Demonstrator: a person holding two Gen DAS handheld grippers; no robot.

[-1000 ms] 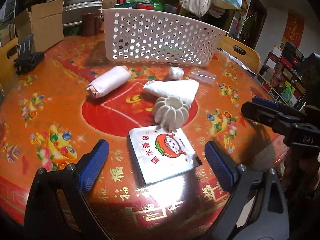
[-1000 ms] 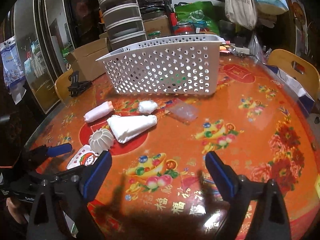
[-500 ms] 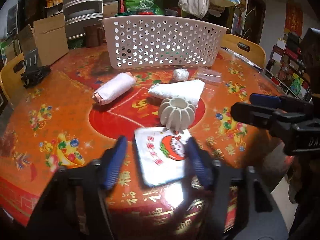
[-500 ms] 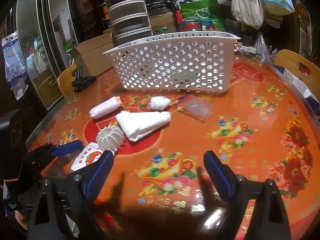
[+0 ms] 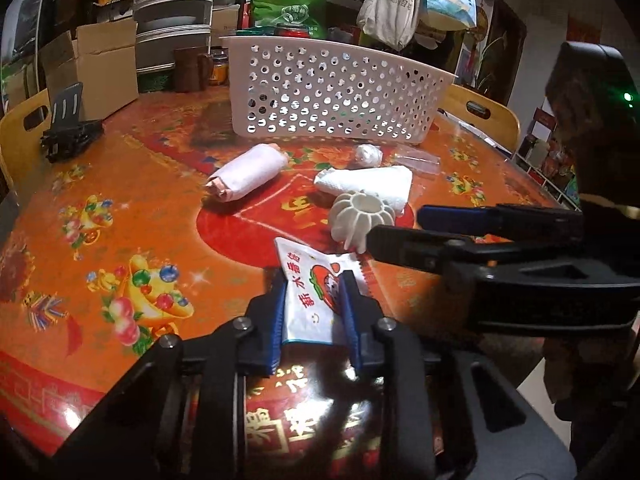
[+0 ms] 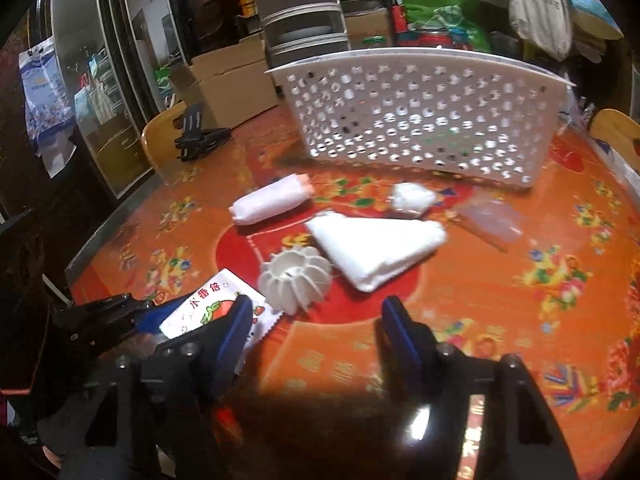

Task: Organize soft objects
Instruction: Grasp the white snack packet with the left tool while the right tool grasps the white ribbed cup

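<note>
My left gripper (image 5: pixel 314 304) is shut on a white snack packet (image 5: pixel 316 288) printed with a tomato face, at the table's near edge; the packet also shows in the right wrist view (image 6: pixel 208 308). My right gripper (image 6: pixel 316 320) is open and empty, just before a white ribbed soft ring (image 6: pixel 296 280). Beyond lie a folded white cloth (image 6: pixel 380 244), a rolled pink-white cloth (image 6: pixel 272 200), a small white wad (image 6: pixel 412 198) and a clear plastic bag (image 6: pixel 490 220). A white perforated basket (image 6: pixel 420 120) stands behind them.
The round table (image 5: pixel 120 216) has an orange and red patterned cover. A black clip stand (image 5: pixel 68 132) sits at its far left. Wooden chairs (image 5: pixel 480 114), cardboard boxes (image 5: pixel 96 68) and stacked containers surround the table.
My left gripper has closed on the snack packet, which now bends between the pads. My right gripper has moved closer to the ribbed ring and narrowed somewhat.
</note>
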